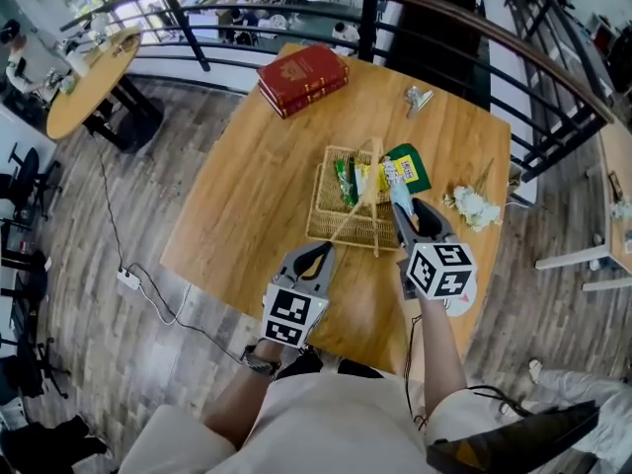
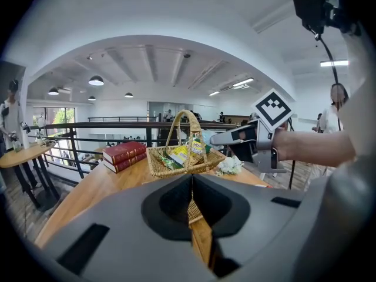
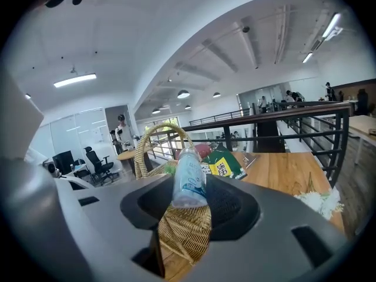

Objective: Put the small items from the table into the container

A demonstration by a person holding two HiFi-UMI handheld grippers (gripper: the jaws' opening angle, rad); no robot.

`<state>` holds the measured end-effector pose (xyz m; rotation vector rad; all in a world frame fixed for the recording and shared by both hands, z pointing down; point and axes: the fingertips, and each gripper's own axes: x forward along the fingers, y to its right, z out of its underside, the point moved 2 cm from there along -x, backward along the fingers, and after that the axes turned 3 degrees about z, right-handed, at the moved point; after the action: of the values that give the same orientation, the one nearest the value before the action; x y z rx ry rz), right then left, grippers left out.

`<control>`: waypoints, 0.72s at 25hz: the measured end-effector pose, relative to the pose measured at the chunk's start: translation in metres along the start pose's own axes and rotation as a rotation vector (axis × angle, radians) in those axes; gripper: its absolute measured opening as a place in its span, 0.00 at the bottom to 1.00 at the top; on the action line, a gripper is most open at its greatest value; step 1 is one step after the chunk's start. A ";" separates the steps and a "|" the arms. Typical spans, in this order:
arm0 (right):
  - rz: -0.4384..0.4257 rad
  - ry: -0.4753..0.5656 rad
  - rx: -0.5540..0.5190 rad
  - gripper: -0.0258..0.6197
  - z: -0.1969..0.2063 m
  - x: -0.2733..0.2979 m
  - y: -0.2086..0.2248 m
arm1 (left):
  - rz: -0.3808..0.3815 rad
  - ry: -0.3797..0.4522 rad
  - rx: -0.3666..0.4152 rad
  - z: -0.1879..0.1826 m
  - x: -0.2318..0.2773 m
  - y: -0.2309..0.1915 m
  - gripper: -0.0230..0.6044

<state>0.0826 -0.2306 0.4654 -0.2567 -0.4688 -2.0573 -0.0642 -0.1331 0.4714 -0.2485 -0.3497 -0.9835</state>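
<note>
Print on packet (image 3: 226,164) and bottle (image 3: 189,178) unreadable.

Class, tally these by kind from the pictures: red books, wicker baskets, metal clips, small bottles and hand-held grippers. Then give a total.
red books: 2
wicker basket: 1
metal clip: 1
small bottle: 1
grippers: 2, the left gripper and the right gripper
Total: 7
</note>
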 end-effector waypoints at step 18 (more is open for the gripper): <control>0.034 -0.073 -0.078 0.31 0.010 0.025 0.001 | 0.025 -0.011 -0.010 0.006 0.015 -0.013 0.05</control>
<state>0.0710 -0.2462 0.4838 -0.3848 -0.4256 -2.0407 -0.0685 -0.1491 0.4834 -0.2670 -0.3513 -0.9593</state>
